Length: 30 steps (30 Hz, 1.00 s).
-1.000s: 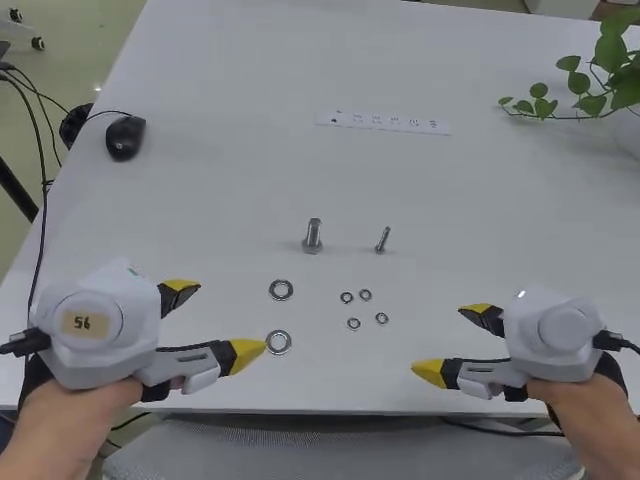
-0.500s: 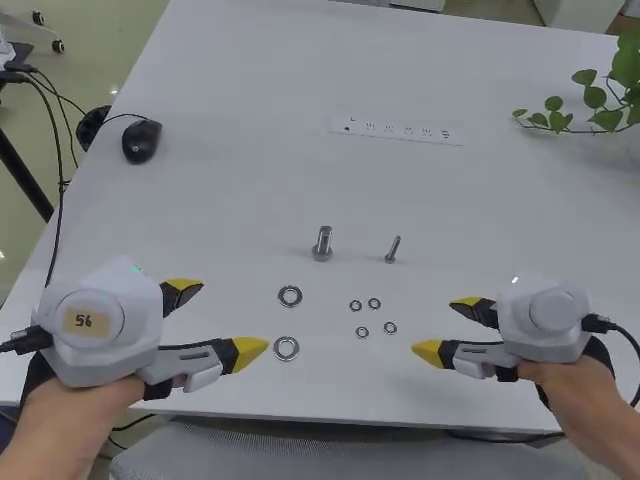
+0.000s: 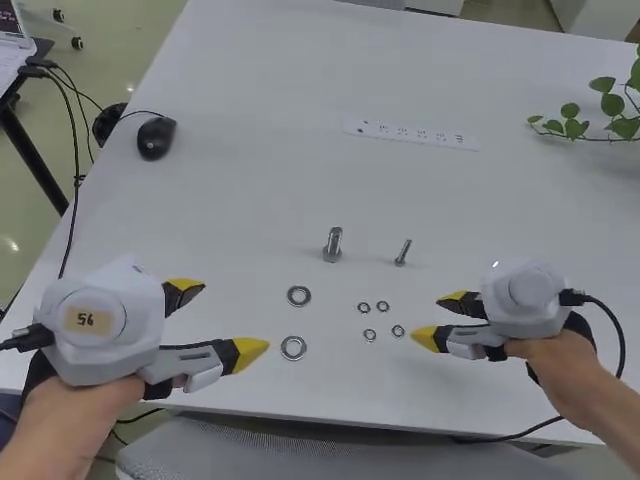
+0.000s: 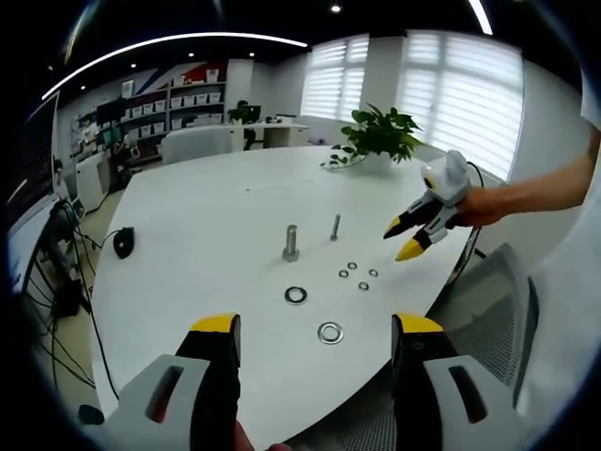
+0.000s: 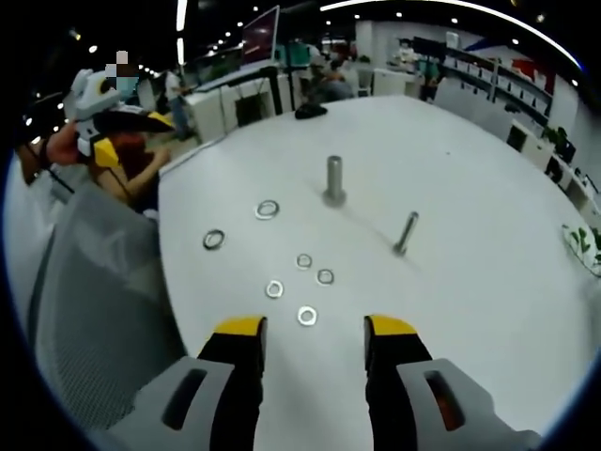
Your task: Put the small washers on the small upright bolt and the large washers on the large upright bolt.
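Note:
The large upright bolt and the small upright bolt stand mid-table. Two large washers lie flat in front of the large bolt. Several small washers lie in a cluster in front of the small bolt. My left gripper is open and empty, with its lower tip just left of the nearer large washer. My right gripper is open and empty, just right of the small washers. The bolts stand beyond them.
A black mouse with its cable lies at the far left. A white power strip lies flat behind the bolts. Plant leaves hang over the far right. The table's front edge runs just below both grippers.
My right gripper has moved left, closer to the small washers. My left gripper has held its place. The head camera has shifted, so everything sits slightly further right and lower.

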Motion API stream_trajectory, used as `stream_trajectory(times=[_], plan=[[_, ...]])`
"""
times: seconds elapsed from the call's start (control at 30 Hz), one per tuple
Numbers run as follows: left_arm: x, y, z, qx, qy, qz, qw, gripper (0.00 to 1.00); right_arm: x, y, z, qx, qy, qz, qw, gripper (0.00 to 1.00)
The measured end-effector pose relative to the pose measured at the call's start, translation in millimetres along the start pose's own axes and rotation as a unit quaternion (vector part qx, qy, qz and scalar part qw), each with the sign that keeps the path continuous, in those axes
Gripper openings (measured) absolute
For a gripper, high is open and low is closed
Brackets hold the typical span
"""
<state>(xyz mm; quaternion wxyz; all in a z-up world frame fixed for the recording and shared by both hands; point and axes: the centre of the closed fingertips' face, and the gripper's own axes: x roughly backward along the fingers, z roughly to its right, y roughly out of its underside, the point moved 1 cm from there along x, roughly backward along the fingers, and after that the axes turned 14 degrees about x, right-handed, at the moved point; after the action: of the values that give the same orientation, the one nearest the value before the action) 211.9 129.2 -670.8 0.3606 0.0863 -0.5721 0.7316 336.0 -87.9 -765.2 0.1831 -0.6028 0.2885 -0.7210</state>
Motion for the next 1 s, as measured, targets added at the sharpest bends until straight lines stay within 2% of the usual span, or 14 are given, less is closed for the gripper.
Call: stream_trajectory(times=[0.1, 0.13, 0.23, 0.33, 0.5, 0.57, 0.63, 0.73, 0.77, 0.83, 0.9, 1.0], plan=[[-0.1, -0.3, 1.2, 0.000, 0.000, 0.000, 1.0000, 0.65, -10.8, 1.9, -1.7, 0.013, -0.017, -0.013, 0.9997, 0.40], [0.0, -0.2, 1.4, -0.001, 0.000, 0.000, 1.0000, 0.65, -14.4, 5.3, -2.1, 0.026, -0.024, -0.026, 0.9991, 0.38], [0.7, 1.0, 1.5, -0.001, -0.002, -0.002, 1.0000, 0.64, -20.8, 8.8, -4.8, 0.046, -0.034, -0.043, 0.9974, 0.33], [1.8, 1.4, 1.1, 0.001, -0.004, -0.001, 1.0000, 0.64, -26.4, 9.4, -6.8, 0.057, -0.044, -0.045, 0.9964, 0.31], [1.9, 2.6, 1.1, 0.005, -0.005, -0.001, 1.0000, 0.63, -35.5, 13.1, -7.6, 0.079, -0.055, -0.061, 0.9935, 0.23], [1.6, 2.3, 2.5, 0.012, -0.001, 0.002, 0.9999, 0.64, -39.5, 14.9, -8.2, 0.086, -0.062, -0.071, 0.9919, 0.23], [1.2, 2.9, 2.8, 0.011, -0.001, 0.001, 0.9999, 0.64, -43.0, 16.8, -9.8, 0.097, -0.070, -0.080, 0.9895, 0.23], [0.5, 3.6, 3.4, 0.010, 0.000, -0.002, 0.9999, 0.64, -47.0, 20.0, -12.3, 0.132, -0.084, -0.101, 0.9825, 0.23], [0.4, 3.6, 3.4, 0.010, 0.000, -0.002, 0.9999, 0.64, -47.3, 17.4, -12.0, 0.143, -0.084, -0.097, 0.9813, 0.22], [0.2, 3.2, 3.2, 0.011, -0.001, -0.001, 0.9999, 0.63, -48.5, 17.6, -10.5, 0.143, -0.086, -0.104, 0.9805, 0.22], [0.1, 2.9, 2.9, 0.012, -0.001, -0.001, 0.9999, 0.63, -48.7, 17.3, -12.4, 0.160, -0.094, -0.109, 0.9765, 0.21], [-0.7, 3.0, 2.2, 0.012, -0.002, -0.001, 0.9999, 0.63, -49.1, 17.2, -13.3, 0.167, -0.097, -0.113, 0.9747, 0.19]])
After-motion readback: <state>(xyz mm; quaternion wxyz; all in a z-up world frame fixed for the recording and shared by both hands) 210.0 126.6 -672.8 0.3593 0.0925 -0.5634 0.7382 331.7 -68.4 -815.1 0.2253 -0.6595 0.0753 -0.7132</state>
